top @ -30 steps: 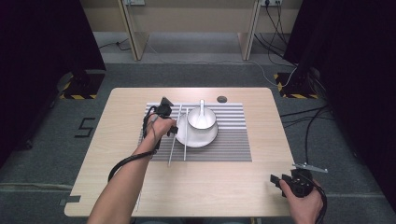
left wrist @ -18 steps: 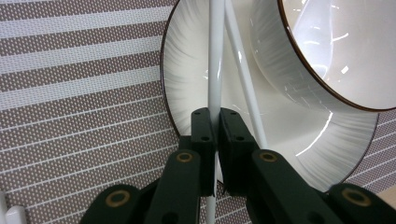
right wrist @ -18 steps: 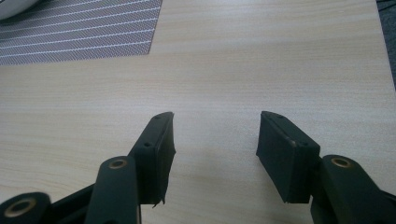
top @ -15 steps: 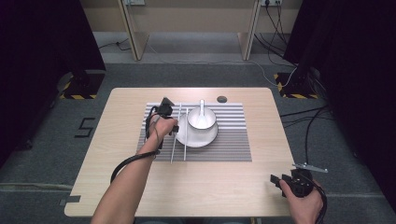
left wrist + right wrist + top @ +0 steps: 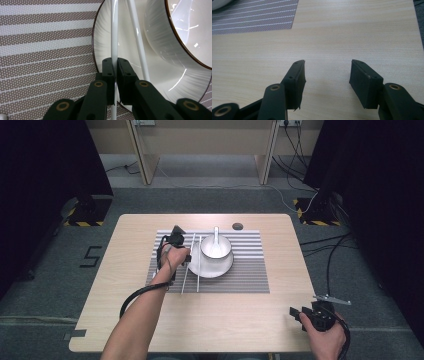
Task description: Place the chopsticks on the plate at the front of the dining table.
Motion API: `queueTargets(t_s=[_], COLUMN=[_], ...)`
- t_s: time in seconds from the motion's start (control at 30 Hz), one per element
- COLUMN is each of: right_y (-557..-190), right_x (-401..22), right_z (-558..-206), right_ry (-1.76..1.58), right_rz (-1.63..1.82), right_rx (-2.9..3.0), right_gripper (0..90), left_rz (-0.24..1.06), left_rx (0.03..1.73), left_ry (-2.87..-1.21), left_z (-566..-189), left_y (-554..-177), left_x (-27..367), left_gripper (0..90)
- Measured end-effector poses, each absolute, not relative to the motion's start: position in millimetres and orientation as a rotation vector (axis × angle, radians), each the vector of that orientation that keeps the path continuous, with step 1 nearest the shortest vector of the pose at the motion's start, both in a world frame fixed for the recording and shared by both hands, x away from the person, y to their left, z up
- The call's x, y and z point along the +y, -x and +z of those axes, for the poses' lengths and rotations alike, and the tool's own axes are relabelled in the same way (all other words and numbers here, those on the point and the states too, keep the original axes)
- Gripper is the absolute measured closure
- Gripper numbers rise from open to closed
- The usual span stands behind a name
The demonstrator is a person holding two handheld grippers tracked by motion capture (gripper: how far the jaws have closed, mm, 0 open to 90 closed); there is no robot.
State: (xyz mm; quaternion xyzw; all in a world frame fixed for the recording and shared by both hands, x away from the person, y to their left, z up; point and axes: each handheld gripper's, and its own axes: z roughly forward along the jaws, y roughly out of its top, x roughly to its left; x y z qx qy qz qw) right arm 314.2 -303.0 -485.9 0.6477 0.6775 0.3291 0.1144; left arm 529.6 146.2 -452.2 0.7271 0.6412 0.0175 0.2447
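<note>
My left gripper (image 5: 185, 258) is shut on a thin white chopstick (image 5: 114, 37), the left one of a pair lying on the striped placemat (image 5: 250, 270). In the left gripper view the black pads (image 5: 109, 67) pinch this stick where it crosses the rim of a white plate (image 5: 102, 47). The second chopstick (image 5: 138, 45) runs just to its right, beside the white bowl (image 5: 162, 37). From above, the bowl (image 5: 222, 251) stands on the plate (image 5: 225, 268) with a white spoon (image 5: 216, 236) in it. My right gripper (image 5: 300, 312) is open over bare wood near the table's front right corner, with nothing between its fingers (image 5: 297, 77).
A dark round grommet (image 5: 237, 226) sits in the tabletop behind the placemat. The left gripper's cable (image 5: 131, 297) loops over the front left of the table. Table legs and floor cables lie beyond the far edge.
</note>
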Motion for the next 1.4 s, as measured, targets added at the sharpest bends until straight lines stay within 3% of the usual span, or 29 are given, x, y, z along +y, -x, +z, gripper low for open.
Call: queueTargets(t_s=[1.17,1.4], right_y=[-314.9,-314.4], right_x=[-304.1,-305.3], right_z=[-486.9,-486.6], right_ry=[-1.896,-1.897], right_rz=[0.961,0.961], right_rx=[1.987,1.985], right_gripper=[46.5,46.5], left_rz=[0.083,0.104], left_rx=[1.762,1.735], left_ry=[-1.944,-1.935], left_z=[-456.4,-453.6], left_y=[-535.2,-533.7], left_x=[138.6,137.9], left_gripper=[84.6,77.8])
